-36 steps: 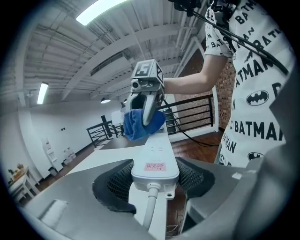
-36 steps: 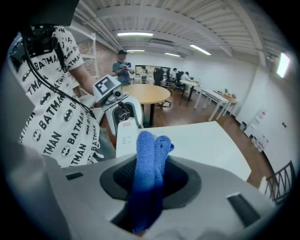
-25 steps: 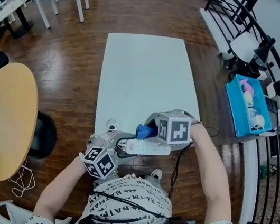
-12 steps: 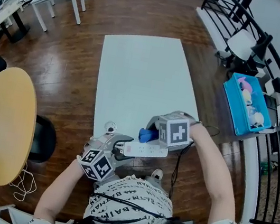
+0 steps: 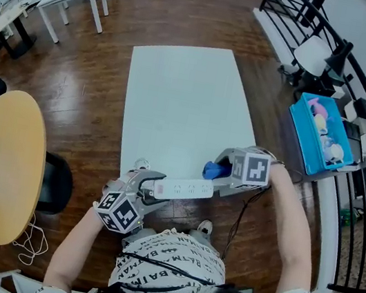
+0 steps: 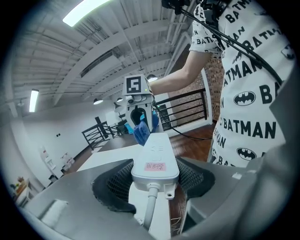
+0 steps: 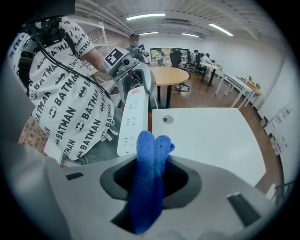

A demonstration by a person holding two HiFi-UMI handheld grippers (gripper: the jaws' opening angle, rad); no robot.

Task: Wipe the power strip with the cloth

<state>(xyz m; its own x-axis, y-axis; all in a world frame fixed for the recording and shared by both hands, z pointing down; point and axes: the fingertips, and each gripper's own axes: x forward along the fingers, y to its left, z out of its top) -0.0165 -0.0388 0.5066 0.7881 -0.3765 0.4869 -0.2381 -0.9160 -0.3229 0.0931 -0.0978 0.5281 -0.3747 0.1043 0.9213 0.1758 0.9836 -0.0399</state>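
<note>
L tongs [image 6: 154,177] are clenched on the cord end of the white power strip [image 6: 154,152], w/ the mesh pads pressing both its sides. The strip is off the counter [image 5: 185,93], held over the counter's near edge just in front of the person, running lengthwise toward the R tongs [image 7: 150,180]. Pink label [image 6: 155,166] sits on the strip's top, just above where the cord [image 6: 150,208] comes out; it has print, too small to read. Socket holes show further along the strip in the right gripper view. R tongs are clenched on a folded blue cloth [image 7: 149,168], which sticks up past the tips. In head view the cloth sits at the strip's far end; can't tell if they touch. Shirt [image 6: 251,126] has "BATMAN" + a bat logo repeated in black on white, legible in both gripper views. Marker cube [image 6: 133,85] on the R tongs shows a black/white square code, no letters. Small round fitting [image 7: 167,120] is set in the counter near its corner. Blue bin [image 5: 318,134] stands off to the right w/ pale items inside, no writing legible.
</note>
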